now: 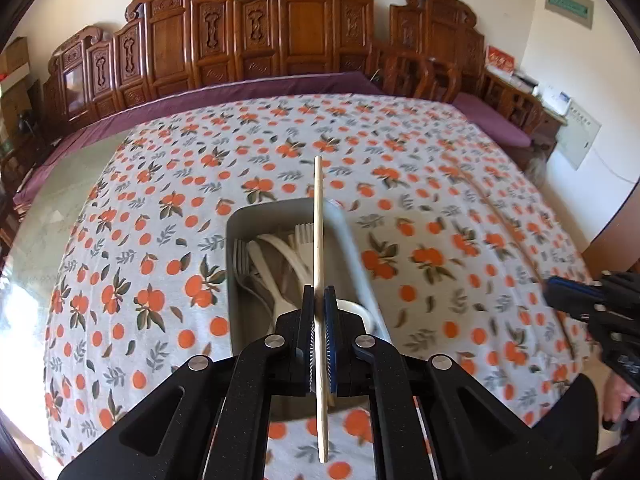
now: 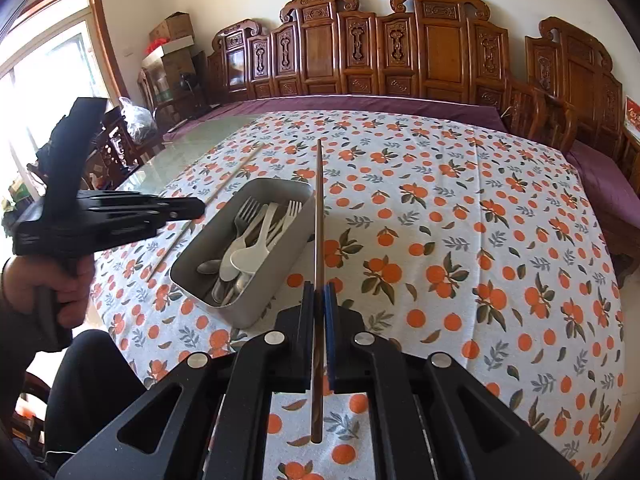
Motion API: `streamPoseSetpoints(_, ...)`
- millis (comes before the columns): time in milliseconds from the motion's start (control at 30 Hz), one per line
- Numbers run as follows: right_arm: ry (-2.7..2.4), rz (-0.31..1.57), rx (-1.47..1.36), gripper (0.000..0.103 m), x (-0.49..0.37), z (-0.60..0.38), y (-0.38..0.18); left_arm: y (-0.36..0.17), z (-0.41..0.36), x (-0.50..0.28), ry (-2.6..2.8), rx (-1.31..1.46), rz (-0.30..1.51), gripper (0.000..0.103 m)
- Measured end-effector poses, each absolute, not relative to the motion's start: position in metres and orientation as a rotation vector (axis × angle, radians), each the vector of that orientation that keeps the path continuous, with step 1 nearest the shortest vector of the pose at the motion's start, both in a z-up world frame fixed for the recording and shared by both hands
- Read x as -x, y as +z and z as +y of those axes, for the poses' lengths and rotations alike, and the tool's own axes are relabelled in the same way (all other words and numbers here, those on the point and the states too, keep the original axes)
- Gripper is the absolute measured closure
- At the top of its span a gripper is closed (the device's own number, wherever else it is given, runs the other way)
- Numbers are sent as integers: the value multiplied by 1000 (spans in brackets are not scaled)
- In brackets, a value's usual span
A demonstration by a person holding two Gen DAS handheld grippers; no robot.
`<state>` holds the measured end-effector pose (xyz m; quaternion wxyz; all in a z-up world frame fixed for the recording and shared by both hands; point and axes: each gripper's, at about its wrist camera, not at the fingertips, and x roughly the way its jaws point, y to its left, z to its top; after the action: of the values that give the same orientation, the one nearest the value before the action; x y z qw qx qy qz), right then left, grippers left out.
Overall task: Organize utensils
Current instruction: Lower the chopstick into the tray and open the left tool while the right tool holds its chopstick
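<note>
Nearest the left wrist camera, the left gripper [image 1: 319,292] has its jaws pressed together on a pale wooden chopstick [image 1: 318,216], which runs straight up the gap between the two pads; its lower end sticks out behind the fingers toward the camera and its longer part reaches forward past the fingertips, over the grey tray [image 1: 236,248]. The tray sits on the tablecloth [image 1: 160,208] printed with oranges and leaves, just beyond and slightly left of the fingers, and it holds white plastic forks and spoons [image 1: 280,248] lying lengthwise. In the right wrist view, the right gripper [image 2: 319,294] is likewise clamped tight on a dark brown chopstick [image 2: 319,208], gripped partway along its length, with a short stretch trailing back under the camera and the long stretch pointing ahead, just beside the tray's right wall [image 2: 296,232]. Inside the tray in this view lie forks, white spoons and metal spoons [image 2: 244,248]. At the left edge, a hand [image 2: 60,284] holds the left gripper, whose pale chopstick crosses the cloth on the tray's far side. Beyond the cloth a strip of bare glass tabletop [image 2: 192,140] shows, then a purple cushion [image 2: 360,102], and farthest back a row of carved wooden panels [image 2: 400,48] against the wall.
</note>
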<state>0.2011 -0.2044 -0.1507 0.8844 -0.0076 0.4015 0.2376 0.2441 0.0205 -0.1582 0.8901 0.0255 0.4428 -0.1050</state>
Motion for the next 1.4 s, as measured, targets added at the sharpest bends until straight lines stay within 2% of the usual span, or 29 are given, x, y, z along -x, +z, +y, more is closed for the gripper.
streamPoseSetpoints(667, 508, 873, -28, 97, -224, -209, -178, -231, 22, -290, -174, -139, 1026, 99)
streamPoseSetpoints(900, 510, 879, -28, 97, -225, -206, -180, -229, 23, -291, -157, -150, 1045, 98)
streamPoseSetpoints(1000, 511, 878, -25, 97, -224, -203, -180, -225, 29, -288, -147, -131, 1038, 92)
streamPoseSetpoints(1100, 511, 875, -18, 97, -221, -199, -178, -215, 36, -281, -145, -111, 1016, 88)
streamPoseSetpoints(1400, 516, 860, -5, 97, -214, -182, -164, -173, 53, -251, -150, -81, 931, 86)
